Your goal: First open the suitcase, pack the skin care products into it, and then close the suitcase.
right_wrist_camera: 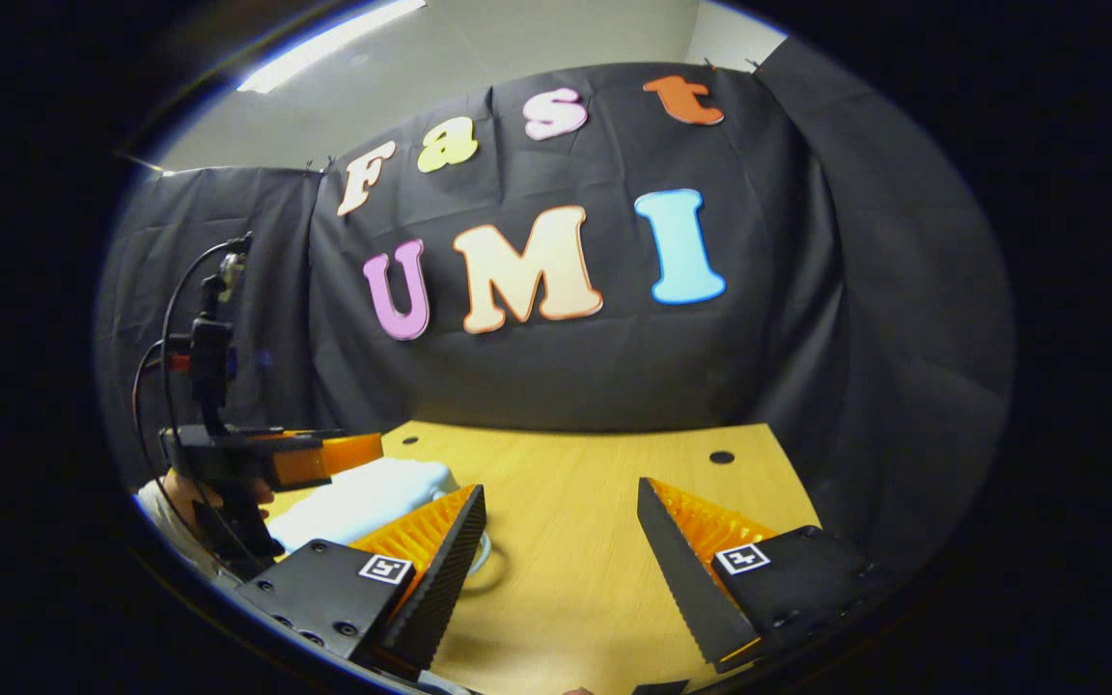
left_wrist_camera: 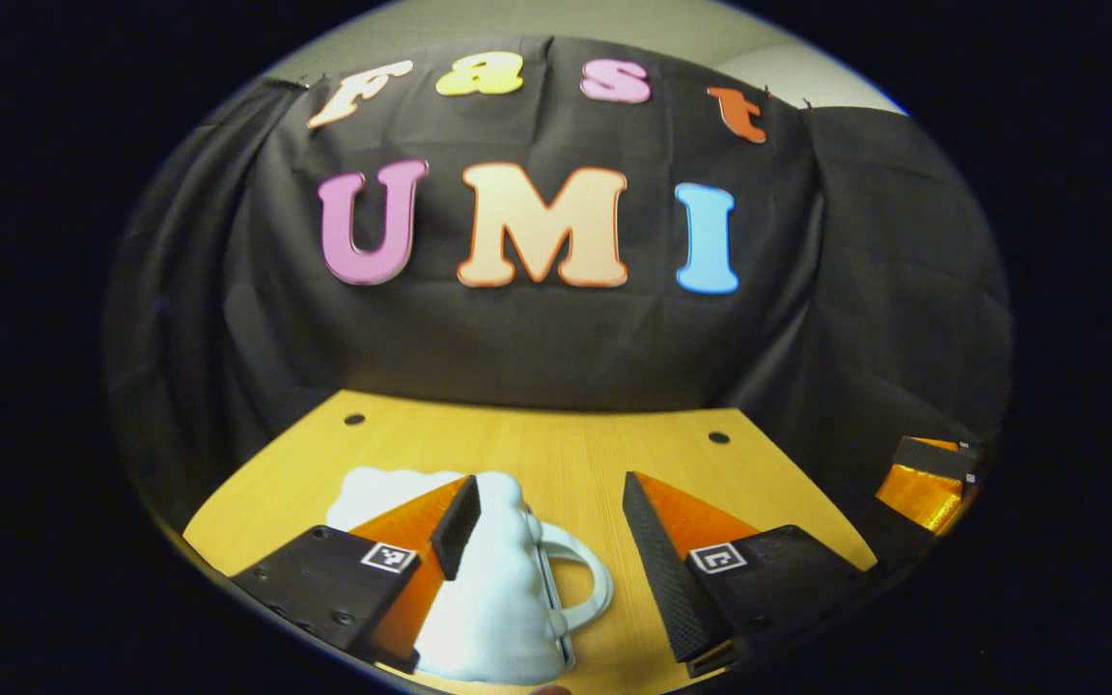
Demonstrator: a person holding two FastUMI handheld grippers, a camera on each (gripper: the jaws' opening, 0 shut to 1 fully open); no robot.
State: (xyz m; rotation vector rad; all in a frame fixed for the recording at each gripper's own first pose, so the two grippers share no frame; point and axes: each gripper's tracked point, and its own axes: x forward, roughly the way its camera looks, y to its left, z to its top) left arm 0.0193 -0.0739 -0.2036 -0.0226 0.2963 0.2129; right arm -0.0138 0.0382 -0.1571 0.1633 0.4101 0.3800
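Lying just ahead of the left hand-held gripper (left_wrist_camera: 551, 541), the white suitcase (left_wrist_camera: 493, 589) sits under its wide-open, empty fingers on the tabletop (left_wrist_camera: 566, 449); the right hand-held gripper (right_wrist_camera: 561, 560), likewise spread and empty, is farther off.

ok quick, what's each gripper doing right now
left gripper: open, holding nothing, above the small white plastic suitcase
right gripper: open, holding nothing

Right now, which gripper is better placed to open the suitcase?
Left. The left gripper hangs open right over the white suitcase, near its handle. The right gripper faces mostly bare table.
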